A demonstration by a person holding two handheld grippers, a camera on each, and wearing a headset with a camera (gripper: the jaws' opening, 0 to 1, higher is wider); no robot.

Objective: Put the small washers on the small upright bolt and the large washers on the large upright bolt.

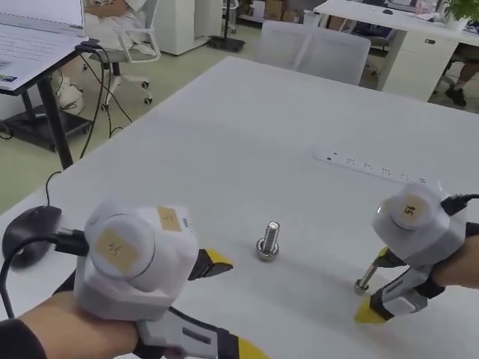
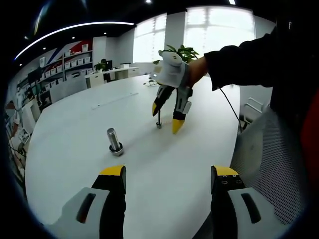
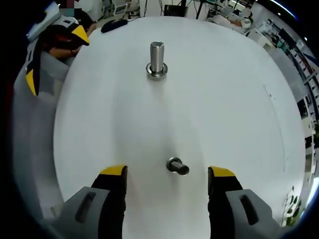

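Note:
The large upright bolt [image 1: 269,239] stands mid-table with a washer ring [image 3: 156,70] around its base; it also stands ahead in the left gripper view [image 2: 114,142] and far ahead in the right gripper view [image 3: 157,56]. The thin small bolt [image 1: 366,277] stands upright between the spread jaws of my right gripper [image 1: 376,285], untouched [image 3: 177,166]. My right gripper [image 3: 167,172] is open and holds nothing. My left gripper [image 1: 236,303] is open and bare at the near left, well short of the large bolt [image 2: 169,172]. From the left gripper view, the right gripper [image 2: 166,118] straddles the small bolt [image 2: 158,119].
A white power strip [image 1: 370,166] lies at the table's far right. A black mouse [image 1: 30,232] with its cable sits at the left edge. A laptop [image 1: 37,37] stands on a side stand, and a grey chair [image 1: 314,48] beyond the table.

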